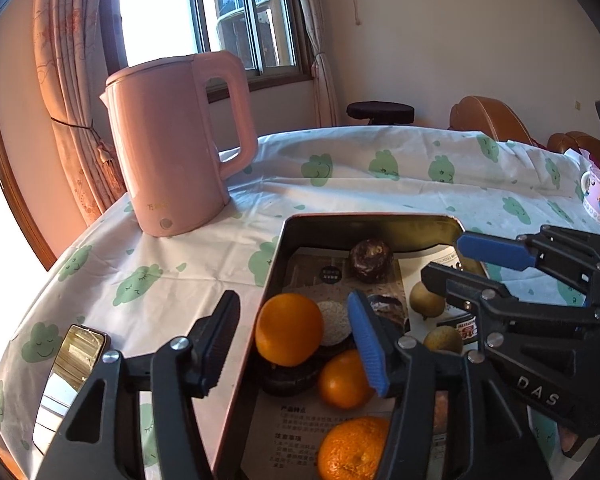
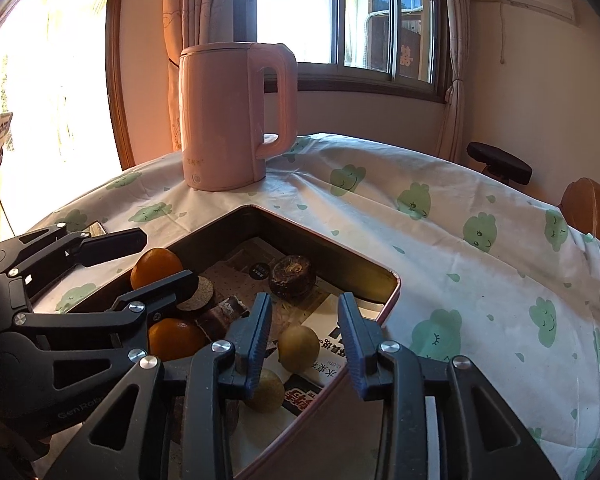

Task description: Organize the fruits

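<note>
Table with cloud-print cloth [image 1: 360, 184], pink kettle [image 1: 172, 144] behind the metal tray [image 1: 284, 240].
All fruits I see lie inside this tray: oranges [image 1: 289, 328], small greenish fruits [image 2: 298, 348]. My left gripper [image 1: 296, 332] and right gripper [image 2: 305, 340] stand parted, empty; maybe nearly done.

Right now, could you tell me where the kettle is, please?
The kettle stands upright on the tablecloth before the window, beyond the tray's far corner; upper left in the left wrist view.

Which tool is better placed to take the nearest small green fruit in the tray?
Probably the right tool: it is open directly over the green fruit, while the left tool hangs near the oranges.
</note>
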The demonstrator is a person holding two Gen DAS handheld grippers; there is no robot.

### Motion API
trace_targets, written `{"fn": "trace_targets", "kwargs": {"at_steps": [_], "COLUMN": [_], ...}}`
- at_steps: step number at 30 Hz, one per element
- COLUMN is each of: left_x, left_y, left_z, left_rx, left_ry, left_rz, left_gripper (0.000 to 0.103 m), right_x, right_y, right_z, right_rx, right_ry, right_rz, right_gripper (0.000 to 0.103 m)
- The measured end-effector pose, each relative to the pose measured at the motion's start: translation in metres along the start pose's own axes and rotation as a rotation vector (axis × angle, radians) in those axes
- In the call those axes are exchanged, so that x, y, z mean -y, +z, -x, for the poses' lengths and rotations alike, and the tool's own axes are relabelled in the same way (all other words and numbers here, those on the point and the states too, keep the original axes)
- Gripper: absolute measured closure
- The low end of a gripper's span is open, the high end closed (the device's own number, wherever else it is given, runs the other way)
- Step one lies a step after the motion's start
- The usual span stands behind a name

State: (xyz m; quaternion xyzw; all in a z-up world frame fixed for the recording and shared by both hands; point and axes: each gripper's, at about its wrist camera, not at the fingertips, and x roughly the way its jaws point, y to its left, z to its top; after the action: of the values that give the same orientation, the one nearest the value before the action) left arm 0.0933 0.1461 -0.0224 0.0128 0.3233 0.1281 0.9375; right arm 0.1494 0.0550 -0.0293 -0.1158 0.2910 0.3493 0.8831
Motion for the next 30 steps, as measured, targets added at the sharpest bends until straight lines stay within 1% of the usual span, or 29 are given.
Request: {"fn": "trace_targets", "kwargs": {"at_steps": [1, 4, 7, 12, 15, 18, 20, 22, 25, 30], "left_x": [-0.001, -0.003, -0.002, 0.000, -0.002, -0.002, -0.002, -0.002, -0.003, -0.003], "left_y": [0.000, -0.002, -0.005, -0.011, -0.011, -0.012, -0.013, -0.014, -0.015, -0.015], "left_z": [0.002, 0.013, 0.023, 0.031, 0.036, 0.037, 0.039, 0.042, 0.045, 0.044], "left_rx": [0.005, 0.047, 0.089, 0.141, 0.171, 0.178, 0.192, 0.202, 0.217, 0.216], "left_ry": [-0.006, -0.008, -0.004, 0.007, 0.011, 0.016, 0.024, 0.032, 0.039, 0.039], "left_rz": [0.008, 0.028, 0.046, 0.073, 0.096, 0.097, 0.098, 0.102, 0.108, 0.109], "left_gripper": [0.037, 0.033, 0.029, 0.028, 0.027, 0.022, 0.020, 0.010, 0.008, 0.007], "right_x": [0.002, 0.009, 0.012, 0.016, 0.017, 0.015, 0.014, 0.013, 0.014, 0.017], "right_y": [-0.001, -0.004, -0.007, -0.012, -0.014, -0.016, -0.017, -0.017, -0.018, -0.017], "right_z": [0.002, 0.012, 0.020, 0.033, 0.039, 0.046, 0.051, 0.055, 0.057, 0.057], "right_rx": [0.007, 0.035, 0.054, 0.096, 0.121, 0.151, 0.174, 0.194, 0.208, 0.207], "right_ry": [0.001, 0.000, -0.023, -0.097, -0.131, -0.154, -0.170, -0.181, -0.188, -0.190], "right_rz": [-0.011, -0.040, -0.045, -0.048, -0.041, -0.034, -0.030, -0.030, -0.039, -0.050], "right_gripper": [0.059, 0.053, 0.051, 0.046, 0.046, 0.043, 0.038, 0.031, 0.031, 0.029]}}
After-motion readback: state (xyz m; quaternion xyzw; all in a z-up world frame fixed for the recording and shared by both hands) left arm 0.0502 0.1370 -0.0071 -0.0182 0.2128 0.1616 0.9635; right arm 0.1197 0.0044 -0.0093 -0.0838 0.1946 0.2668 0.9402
